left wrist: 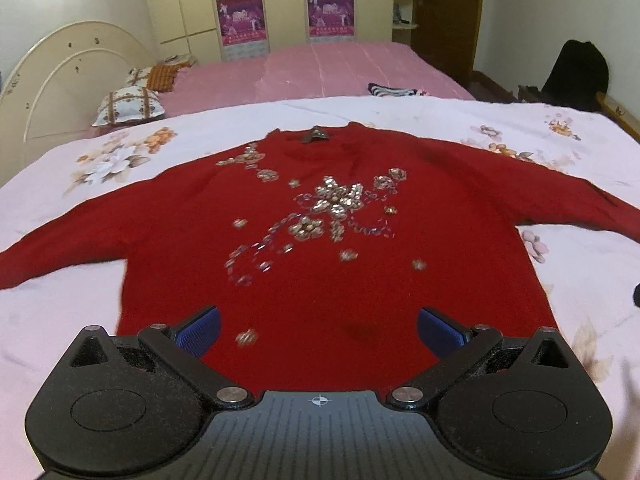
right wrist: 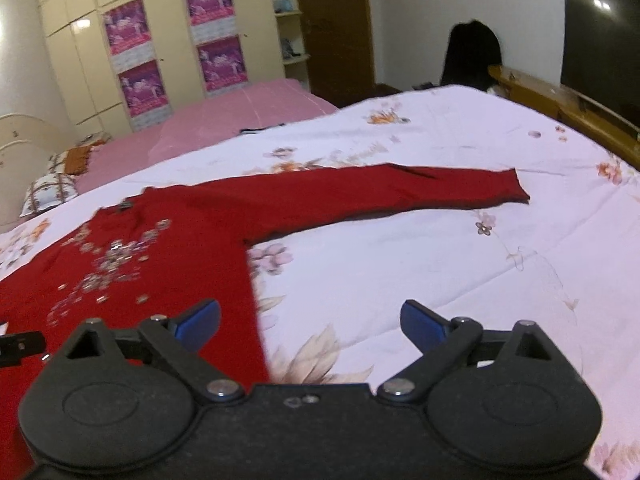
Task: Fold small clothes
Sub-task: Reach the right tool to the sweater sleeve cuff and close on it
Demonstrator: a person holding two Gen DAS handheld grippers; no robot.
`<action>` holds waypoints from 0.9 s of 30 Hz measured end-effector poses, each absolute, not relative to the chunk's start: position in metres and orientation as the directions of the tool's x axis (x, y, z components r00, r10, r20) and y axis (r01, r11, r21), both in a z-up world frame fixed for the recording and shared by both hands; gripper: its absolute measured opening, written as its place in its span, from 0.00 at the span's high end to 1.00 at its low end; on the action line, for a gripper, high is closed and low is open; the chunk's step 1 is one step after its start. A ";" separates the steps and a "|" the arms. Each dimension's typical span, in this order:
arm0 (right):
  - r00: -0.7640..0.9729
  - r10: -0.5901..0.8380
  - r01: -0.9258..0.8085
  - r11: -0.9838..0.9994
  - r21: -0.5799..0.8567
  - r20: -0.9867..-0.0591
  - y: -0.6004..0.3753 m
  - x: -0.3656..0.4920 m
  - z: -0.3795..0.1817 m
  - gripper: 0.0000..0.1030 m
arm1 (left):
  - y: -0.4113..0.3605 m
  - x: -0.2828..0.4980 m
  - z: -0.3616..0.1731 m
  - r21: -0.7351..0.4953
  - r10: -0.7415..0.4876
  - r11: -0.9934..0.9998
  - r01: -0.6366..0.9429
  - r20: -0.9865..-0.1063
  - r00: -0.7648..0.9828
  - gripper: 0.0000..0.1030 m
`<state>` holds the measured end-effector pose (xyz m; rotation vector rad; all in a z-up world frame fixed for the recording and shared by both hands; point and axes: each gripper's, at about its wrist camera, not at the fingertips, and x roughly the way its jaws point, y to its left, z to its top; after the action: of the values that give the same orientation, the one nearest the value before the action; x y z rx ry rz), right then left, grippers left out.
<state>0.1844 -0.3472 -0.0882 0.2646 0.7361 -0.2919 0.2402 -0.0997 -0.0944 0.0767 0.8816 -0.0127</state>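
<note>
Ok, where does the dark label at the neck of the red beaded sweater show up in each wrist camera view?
Left wrist: the small dark neck label sits top centre of the red beaded sweater.
Right wrist: the label lies far left, at mid-height.
Shared landmark: the cream wardrobe with four purple posters, behind the bed in both views.

My right gripper hangs with its jaws spread wide and empty over the floral bedsheet. The red sweater lies flat, its side edge under my left finger, one sleeve stretched out rightward.
</note>
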 end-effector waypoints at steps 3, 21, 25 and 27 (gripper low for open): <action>0.683 -0.179 0.385 0.912 0.141 -0.708 -0.372 0.204 -0.100 0.19 | -0.110 0.264 -0.105 0.062 0.015 0.997 0.053 -0.775 0.632 0.00; 0.557 -0.317 0.698 0.680 0.226 -0.768 -0.547 0.290 -0.166 0.30 | -0.142 0.381 -0.154 0.089 0.046 0.995 0.039 -0.790 0.612 0.00; 0.543 -0.339 0.729 0.645 0.230 -0.768 -0.569 0.301 -0.176 0.46 | -0.137 0.393 -0.162 0.076 0.047 0.997 0.024 -0.796 0.604 0.00; 0.545 -0.360 0.735 0.640 0.225 -0.757 -0.577 0.305 -0.180 0.52 | -0.134 0.395 -0.164 0.074 0.049 0.997 0.017 -0.796 0.603 0.00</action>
<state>0.3047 -0.5771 -0.1803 0.5719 0.7341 -0.6925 0.3953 -0.1337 -0.1644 0.0762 0.9232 0.0185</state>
